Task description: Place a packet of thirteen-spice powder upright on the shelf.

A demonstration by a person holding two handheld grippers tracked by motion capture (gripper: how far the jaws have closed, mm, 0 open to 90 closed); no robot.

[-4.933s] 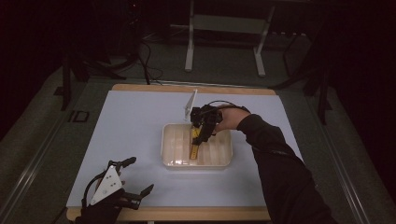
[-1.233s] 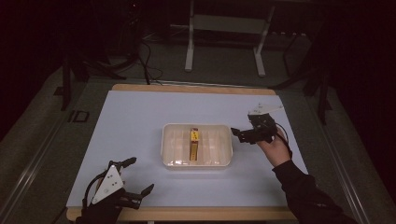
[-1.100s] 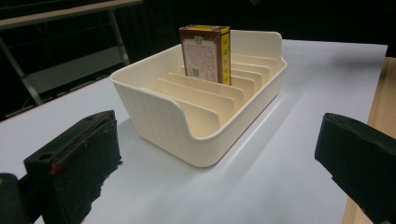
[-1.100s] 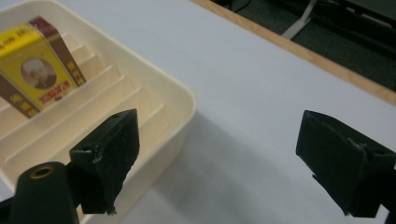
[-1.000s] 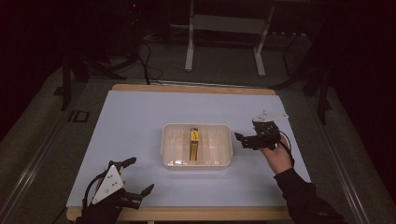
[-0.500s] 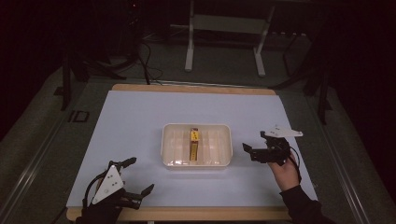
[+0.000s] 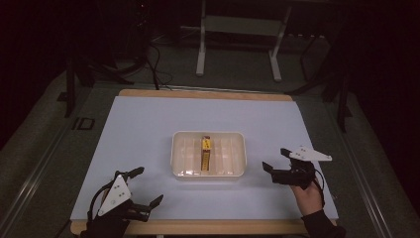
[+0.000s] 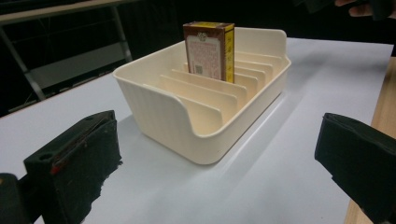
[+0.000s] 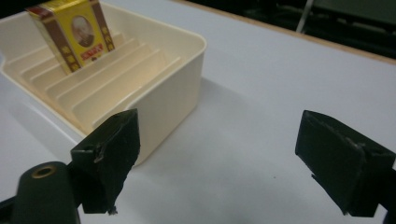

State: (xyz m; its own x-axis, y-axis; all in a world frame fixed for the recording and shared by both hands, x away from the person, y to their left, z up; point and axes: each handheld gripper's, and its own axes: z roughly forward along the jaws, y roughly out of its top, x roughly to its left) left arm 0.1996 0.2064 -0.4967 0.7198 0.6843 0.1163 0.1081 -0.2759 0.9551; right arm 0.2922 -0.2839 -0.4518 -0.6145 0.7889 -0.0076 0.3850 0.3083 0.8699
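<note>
A cream slotted tray (image 7: pixel 237 141) (image 8: pixel 154 100) (image 9: pixel 175 88) sits mid-table. A yellow and brown box (image 7: pixel 205 151) (image 8: pixel 208 49) (image 9: pixel 72 32) stands upright in one of its middle slots. My right gripper (image 7: pixel 277 159) (image 9: pixel 219 163), held in a hand, is open and empty to the right of the tray, a short way off it. At the front left corner of the table my left gripper (image 7: pixel 147 186) (image 8: pixel 215 172) lies open and empty, its jaws pointing toward the tray.
The table has a pale blue mat (image 7: pixel 148 129) with a wooden edge (image 7: pixel 198 227) at the front. Metal stand legs (image 7: pixel 200 44) and cables (image 7: pixel 153 64) lie on the floor beyond the far edge.
The right gripper put the box in the tray earlier, then drew back to the right and toward the front, empty and open. The left gripper has stayed still.
</note>
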